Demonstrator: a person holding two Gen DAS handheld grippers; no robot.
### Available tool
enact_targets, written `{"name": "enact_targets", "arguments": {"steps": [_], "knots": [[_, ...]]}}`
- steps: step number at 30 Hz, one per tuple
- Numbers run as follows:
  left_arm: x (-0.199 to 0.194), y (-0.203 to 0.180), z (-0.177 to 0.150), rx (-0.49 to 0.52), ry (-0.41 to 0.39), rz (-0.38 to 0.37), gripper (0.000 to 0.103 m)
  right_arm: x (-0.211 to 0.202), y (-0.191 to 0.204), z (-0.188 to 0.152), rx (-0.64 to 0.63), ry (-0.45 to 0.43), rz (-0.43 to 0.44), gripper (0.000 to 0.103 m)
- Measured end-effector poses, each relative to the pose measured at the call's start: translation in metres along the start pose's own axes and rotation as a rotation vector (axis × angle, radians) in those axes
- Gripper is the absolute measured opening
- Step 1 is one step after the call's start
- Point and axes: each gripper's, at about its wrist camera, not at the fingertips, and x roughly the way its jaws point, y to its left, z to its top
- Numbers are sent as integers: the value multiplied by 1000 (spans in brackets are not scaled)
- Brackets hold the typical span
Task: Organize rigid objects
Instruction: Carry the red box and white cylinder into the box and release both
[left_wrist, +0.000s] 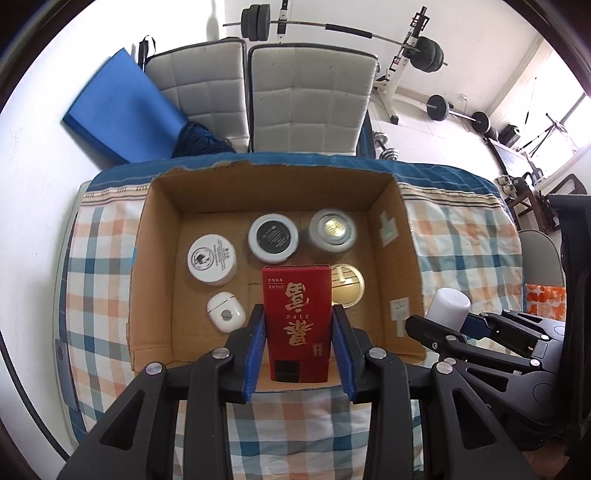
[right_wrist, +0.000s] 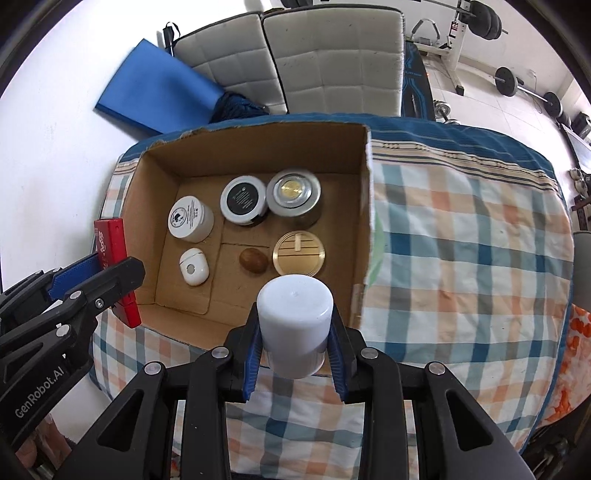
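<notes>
So both hands are loaded right now. Left hand-held gripper (left_wrist: 299, 339) is clamped on a red box (left_wrist: 297, 321) with gold lettering, blue pads pressed to its two long sides, held just over the near wall of the cardboard box (left_wrist: 258, 184). From the right wrist view the same red box (right_wrist: 114, 266) sits outside the carton's left near corner, tilted a bit. Right hand-held gripper (right_wrist: 295, 343) is squeezing a white jar (right_wrist: 293, 325) by its sides, cap end pointing away from the camera, hovering at the near edge of the cardboard box (right_wrist: 258, 144); the left view catches that white jar (left_wrist: 448, 306) off to the right of the carton. Inside the carton, back row: a white tub (right_wrist: 190, 221) on the left, a black-lid jar (right_wrist: 243, 199) in the middle, and a silver tin (right_wrist: 293, 192) with a gold center touching it on the right. Front row: a white earbud case (right_wrist: 194, 266), a small brown nut-looking thing (right_wrist: 253, 260) in the middle, and a gold lid (right_wrist: 299, 254) lying flat on the right. The carton sits on a plaid cloth (right_wrist: 461, 240) covering the counter. Behind it are two white chairs (right_wrist: 332, 55), a blue mat (right_wrist: 159, 85) leaning on the wall, and a barbell rack (left_wrist: 406, 44).
</notes>
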Motion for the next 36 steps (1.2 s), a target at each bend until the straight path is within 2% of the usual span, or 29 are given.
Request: {"name": "enact_targets", "arguments": {"steps": [7, 19, 23, 36], "knots": [[41, 23, -5, -22, 87, -9, 31, 50, -1, 2, 25, 70, -18, 33], [109, 31, -15, -34, 220, -40, 31, 117, -6, -1, 57, 161, -47, 34], [125, 36, -18, -44, 256, -54, 31, 122, 3, 0, 12, 152, -82, 34], [160, 47, -20, -66, 339, -74, 31, 169, 9, 1, -8, 285, -100, 34]]}}
